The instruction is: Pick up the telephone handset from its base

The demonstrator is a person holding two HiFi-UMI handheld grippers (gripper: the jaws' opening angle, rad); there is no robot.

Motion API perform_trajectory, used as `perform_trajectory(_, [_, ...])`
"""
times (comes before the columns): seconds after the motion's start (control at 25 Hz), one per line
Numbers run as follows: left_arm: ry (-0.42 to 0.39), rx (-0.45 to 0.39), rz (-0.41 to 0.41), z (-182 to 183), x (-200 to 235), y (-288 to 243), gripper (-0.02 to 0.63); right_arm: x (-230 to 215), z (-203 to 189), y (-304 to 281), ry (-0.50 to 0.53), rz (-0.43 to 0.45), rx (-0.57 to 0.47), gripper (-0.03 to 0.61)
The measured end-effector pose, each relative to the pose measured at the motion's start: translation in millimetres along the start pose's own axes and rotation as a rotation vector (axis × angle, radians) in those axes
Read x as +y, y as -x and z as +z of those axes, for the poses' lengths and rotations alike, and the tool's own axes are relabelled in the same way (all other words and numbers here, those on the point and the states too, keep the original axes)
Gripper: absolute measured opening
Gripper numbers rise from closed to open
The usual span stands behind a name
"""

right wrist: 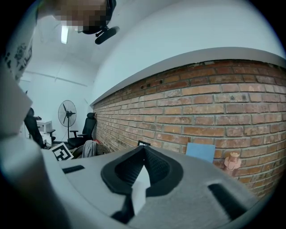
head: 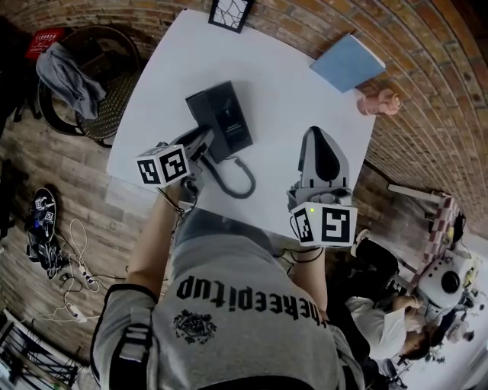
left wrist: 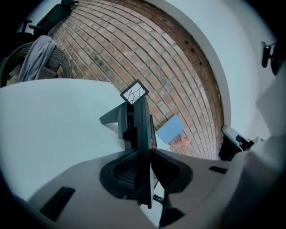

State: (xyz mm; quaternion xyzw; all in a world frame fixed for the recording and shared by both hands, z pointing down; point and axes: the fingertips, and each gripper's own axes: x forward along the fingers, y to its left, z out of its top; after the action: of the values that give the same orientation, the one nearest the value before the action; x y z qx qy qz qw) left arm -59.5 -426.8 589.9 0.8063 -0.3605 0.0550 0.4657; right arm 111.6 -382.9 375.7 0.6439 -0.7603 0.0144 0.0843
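left gripper clamps handset; right gripper (empty) closed.

The black box-shaped plastic telephone base is sitting on the white table. The black handset is standing at its near left corner, between the left gripper's pads. The black coiled cord is lying just before the base. The right gripper is being held to its right. The flat blue book is lying behind it to the right, and the black-framed picture is lying behind it.

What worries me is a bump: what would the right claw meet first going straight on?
Likely the picture frame at the far edge of the table; the right claw points toward it, brick wall behind. Depth is unclear.
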Motion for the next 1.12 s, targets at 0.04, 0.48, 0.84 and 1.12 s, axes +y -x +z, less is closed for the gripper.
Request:
perform_trajectory(0.04, [-0.010, -0.004, -0.008, 1.6, -3.4, 1.3, 0.078, -0.2, 0.6, 0.1, 0.000, 0.001, -0.002, 0.003])
perform_trajectory(0.48, [-0.010, -0.071, 0.005, 12.6, -10.9, 28.2, 0.069, 12.3, 6.0, 8.2, 0.004, 0.052, -0.034, 0.003])
perform_trajectory(0.84, [-0.116, -0.208, 0.031, 33.4, -42.8, 70.6, 0.069, 24.1, 16.6, 21.6, 0.008, 0.108, -0.077, 0.003])
perform_trajectory(1.12, [-0.227, -0.319, 0.070, 45.8, -77.2, 112.8, 0.069, 37.0, 27.4, 36.1, 0.014, 0.164, -0.111, 0.003])
